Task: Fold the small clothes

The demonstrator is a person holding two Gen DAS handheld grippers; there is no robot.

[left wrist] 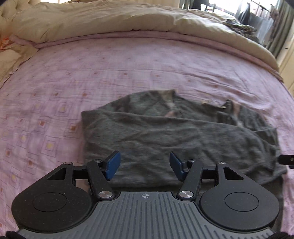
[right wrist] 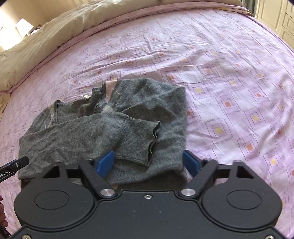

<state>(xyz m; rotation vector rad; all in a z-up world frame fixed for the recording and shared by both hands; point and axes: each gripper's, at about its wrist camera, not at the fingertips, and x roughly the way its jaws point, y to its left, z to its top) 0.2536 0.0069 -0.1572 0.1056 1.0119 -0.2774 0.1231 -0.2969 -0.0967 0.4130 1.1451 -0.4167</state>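
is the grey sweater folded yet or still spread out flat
Partly folded. A sleeve lies across the sweater, its cuff on the body, sides turned in. Not yet a compact bundle.

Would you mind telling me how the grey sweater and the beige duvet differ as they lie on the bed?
The grey sweater is dark and knitted; the beige duvet is pale and smooth. The sweater lies near both grippers, partly folded, a sleeve across its body; the duvet is bunched along the far edge. Both rest on the pink sheet.

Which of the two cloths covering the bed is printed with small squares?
The pink bedsheet under the grey sweater carries the squares; the beige quilt bunched along the bed's far side is plain.
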